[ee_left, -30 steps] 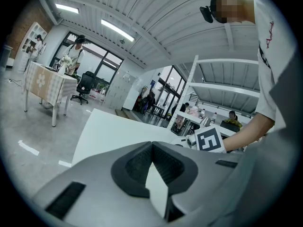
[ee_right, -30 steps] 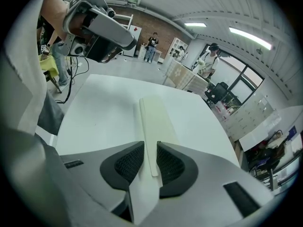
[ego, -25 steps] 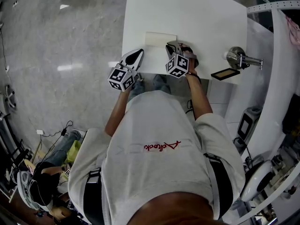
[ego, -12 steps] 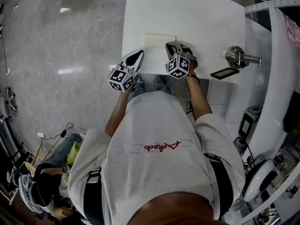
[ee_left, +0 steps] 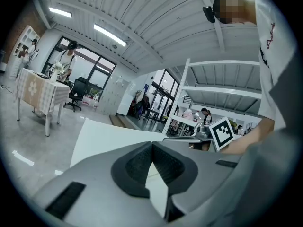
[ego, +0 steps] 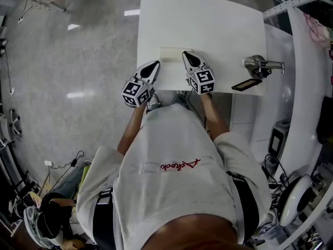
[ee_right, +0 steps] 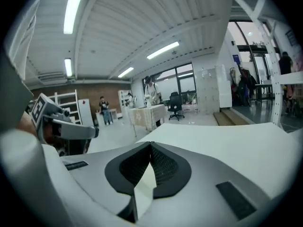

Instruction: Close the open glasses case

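case [ego: 173,53] on table [ego: 223,20]; left gripper [ego: 154,64], right gripper [ego: 186,54] before it

Open tabletop [ego: 208,20] beyond glasses case [ego: 175,54]

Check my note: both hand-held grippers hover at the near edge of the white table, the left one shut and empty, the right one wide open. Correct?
No. The right hand-held gripper is not wide open: the right gripper view shows its jaws closed together, nothing between them. The left hand-held gripper is shut and empty, and both hover at the white table's near edge.
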`<state>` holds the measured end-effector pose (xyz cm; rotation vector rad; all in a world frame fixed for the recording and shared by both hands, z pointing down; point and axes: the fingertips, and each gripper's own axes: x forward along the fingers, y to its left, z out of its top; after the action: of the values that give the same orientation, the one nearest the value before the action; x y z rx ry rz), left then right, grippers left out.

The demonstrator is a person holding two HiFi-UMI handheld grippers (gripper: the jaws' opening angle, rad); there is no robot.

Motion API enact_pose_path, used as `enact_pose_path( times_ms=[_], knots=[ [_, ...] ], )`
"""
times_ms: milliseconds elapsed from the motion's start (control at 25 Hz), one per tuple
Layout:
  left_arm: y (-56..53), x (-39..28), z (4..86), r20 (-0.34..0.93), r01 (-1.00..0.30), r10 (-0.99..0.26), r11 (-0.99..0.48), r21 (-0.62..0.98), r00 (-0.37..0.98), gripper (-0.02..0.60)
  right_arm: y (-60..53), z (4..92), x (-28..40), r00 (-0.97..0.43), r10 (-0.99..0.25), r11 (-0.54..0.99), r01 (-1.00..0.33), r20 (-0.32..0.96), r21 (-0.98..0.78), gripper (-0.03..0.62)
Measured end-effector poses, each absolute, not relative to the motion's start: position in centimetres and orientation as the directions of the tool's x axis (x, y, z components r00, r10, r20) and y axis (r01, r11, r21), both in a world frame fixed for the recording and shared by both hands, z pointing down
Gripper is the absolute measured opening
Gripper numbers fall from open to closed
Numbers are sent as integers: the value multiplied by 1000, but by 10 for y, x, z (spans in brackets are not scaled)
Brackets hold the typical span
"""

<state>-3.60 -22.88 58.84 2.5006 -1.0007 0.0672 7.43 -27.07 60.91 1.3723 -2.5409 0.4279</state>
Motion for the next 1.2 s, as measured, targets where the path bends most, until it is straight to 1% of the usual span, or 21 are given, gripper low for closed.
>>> enact_pose_path(
  times_ms=[120,240,520,920,1200],
  knots=[
    [-232,-35,581,183,-659,-646,-649,381,741,23,-271,583,79,-528,-823,474,-841,208,-259,23],
    [-232,-35,576,166,-650,-643,-658,380,748,23,-266,569,79,-513,-843,455,-840,160,-295,23],
    [-227,-43,566,140,-629,-629,-682,372,765,23,-250,556,66,-488,-854,445,-864,180,-234,21],
    [-196,-70,559,119,-569,-568,-741,358,815,23,-199,547,39,-414,-893,376,-902,176,-214,21],
    [-175,-77,553,106,-554,-555,-759,341,825,23,-168,545,27,-408,-897,373,-904,167,-208,21]
  ],
)
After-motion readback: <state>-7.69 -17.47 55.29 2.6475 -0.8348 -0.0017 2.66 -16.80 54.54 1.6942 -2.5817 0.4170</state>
